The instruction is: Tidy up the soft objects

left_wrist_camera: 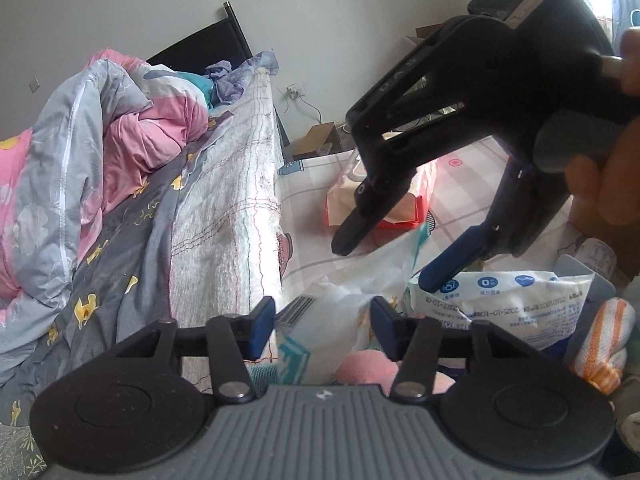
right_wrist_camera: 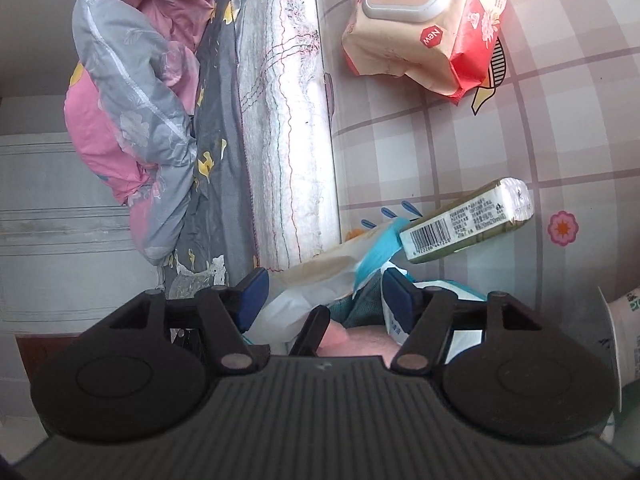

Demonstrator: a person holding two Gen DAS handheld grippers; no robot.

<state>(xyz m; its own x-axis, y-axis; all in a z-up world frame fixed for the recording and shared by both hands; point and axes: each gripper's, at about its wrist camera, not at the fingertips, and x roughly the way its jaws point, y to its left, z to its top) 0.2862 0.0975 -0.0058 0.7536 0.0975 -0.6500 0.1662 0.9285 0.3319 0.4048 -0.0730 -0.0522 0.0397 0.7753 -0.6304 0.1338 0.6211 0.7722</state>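
Note:
My left gripper (left_wrist_camera: 322, 326) is open above a pile of soft things: a white and blue plastic bag (left_wrist_camera: 344, 304), a pink plush (left_wrist_camera: 368, 366), a white packet with blue print (left_wrist_camera: 520, 304) and an orange-striped cloth (left_wrist_camera: 604, 344). My right gripper (left_wrist_camera: 386, 264) hangs open over the same pile, nothing between its fingers. In the right wrist view my right gripper (right_wrist_camera: 324, 300) is open over the white bag (right_wrist_camera: 296, 312) and the pink plush (right_wrist_camera: 360, 340). A green tissue pack (right_wrist_camera: 464, 224) lies just beyond. A red and cream wipes pack (right_wrist_camera: 432, 24) lies farther off.
A bed with a white quilted mattress side (left_wrist_camera: 228, 208) and a pink and grey duvet (left_wrist_camera: 80, 152) runs along the left. The floor mat is checked pink and white (right_wrist_camera: 540, 128). Cardboard boxes (left_wrist_camera: 316, 140) sit by the far wall.

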